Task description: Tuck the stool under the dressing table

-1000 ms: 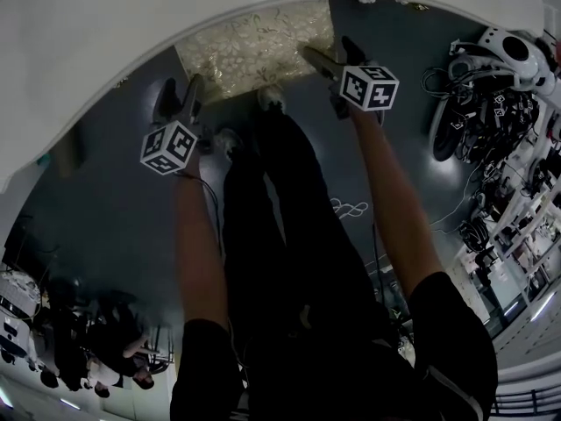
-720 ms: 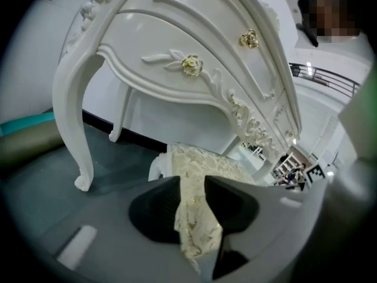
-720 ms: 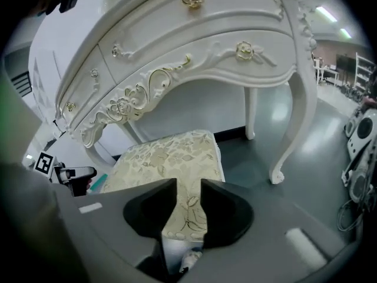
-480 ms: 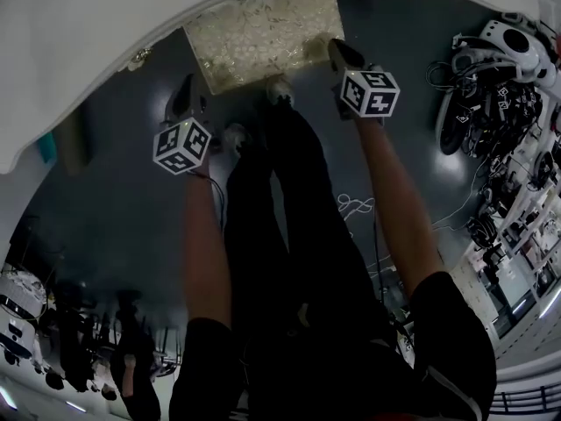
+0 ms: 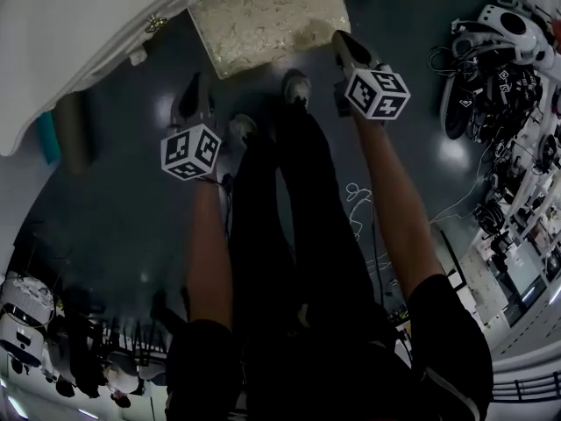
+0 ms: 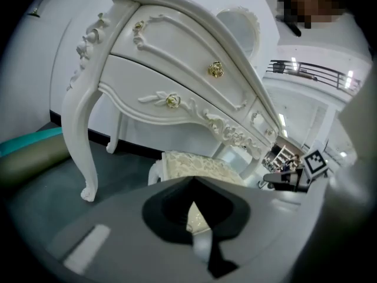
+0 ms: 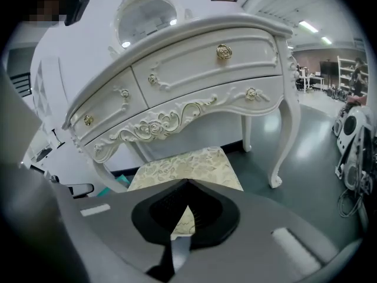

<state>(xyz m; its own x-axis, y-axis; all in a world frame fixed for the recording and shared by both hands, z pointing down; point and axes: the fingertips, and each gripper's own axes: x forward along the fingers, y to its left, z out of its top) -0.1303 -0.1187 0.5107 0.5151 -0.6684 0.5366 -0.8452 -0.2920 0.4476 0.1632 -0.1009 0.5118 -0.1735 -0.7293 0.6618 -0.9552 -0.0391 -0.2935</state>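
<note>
1. Head view shows a white carved dressing table (image 5: 88, 24) curving across the far left, standing on a dark floor (image 5: 114, 217).
2. A person's legs in dark trousers (image 5: 289, 235) stretch away toward the table, between two bare forearms.
3. The stool (image 5: 272, 16), with a pale floral cushion, stands between the table's front legs. Its far part sits beneath the tabletop and its near part sticks out.
4. The left gripper (image 5: 191, 95) is raised near the stool's left side, apart from it. Its jaws are pressed together with nothing between them.
5. The right gripper (image 5: 348, 49) hangs by the stool's near right corner, jaws likewise pressed together and empty.
6. Tangled cables and equipment (image 5: 500, 77) are piled at the far right.
7. Right gripper view shows small gold knobs (image 7: 224, 52) on the table's drawers.
</note>
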